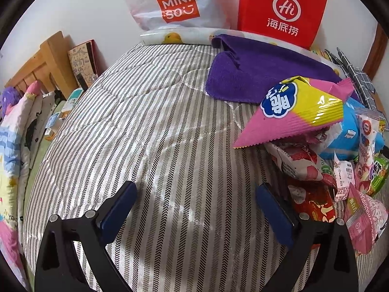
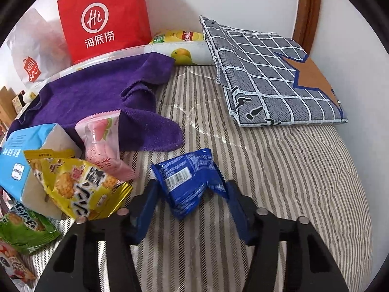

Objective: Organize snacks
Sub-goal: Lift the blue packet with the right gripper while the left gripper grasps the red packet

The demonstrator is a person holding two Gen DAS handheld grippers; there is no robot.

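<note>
My right tongs (image 2: 190,189) are clenched around a crumpled blue snack packet (image 2: 188,182), barcode side up, just above the striped bed cover (image 2: 291,170). My left tongs (image 1: 195,202) hang released over bare cover, nothing between them. The snack pile sits between my two views: a pink-and-yellow bag (image 1: 301,107) tops it, with a yellow cracker bag (image 2: 77,182) and what looks like a light blue box (image 2: 22,155) beside it. A purple towel (image 2: 104,92) lies in front of the red paper bag (image 2: 104,17).
</note>
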